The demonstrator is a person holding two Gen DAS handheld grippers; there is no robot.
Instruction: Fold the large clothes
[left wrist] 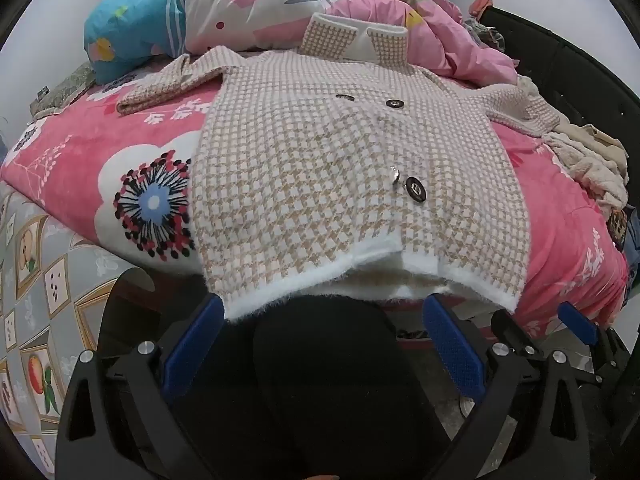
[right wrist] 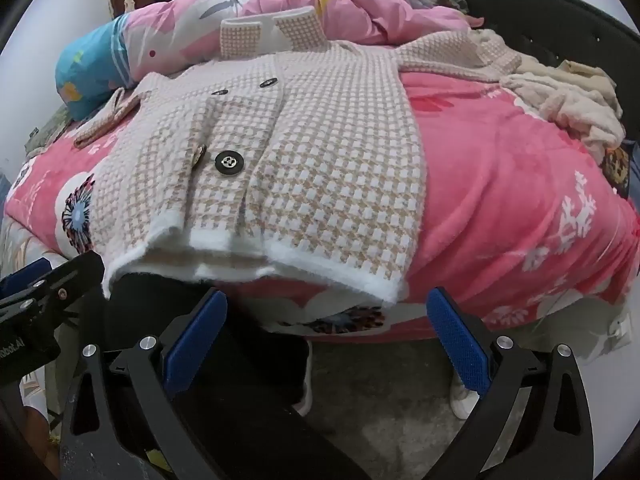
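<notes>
Cardigan [left wrist: 352, 168] flat on bed, collar far, hem just ahead.
Left gripper [left wrist: 324, 344] and right gripper [right wrist: 328, 340] wide, empty, below hem corners.

The left gripper [left wrist: 322, 312] points steeply downward, fingers [left wrist: 196, 344] spread wide and empty. The right gripper [right wrist: 326, 310] matches it alongside

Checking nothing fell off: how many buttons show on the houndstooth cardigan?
4: two dark round buttons near the chest, two lower down, one dark and flat, one edge-on beside it. Others may be hidden.
</notes>
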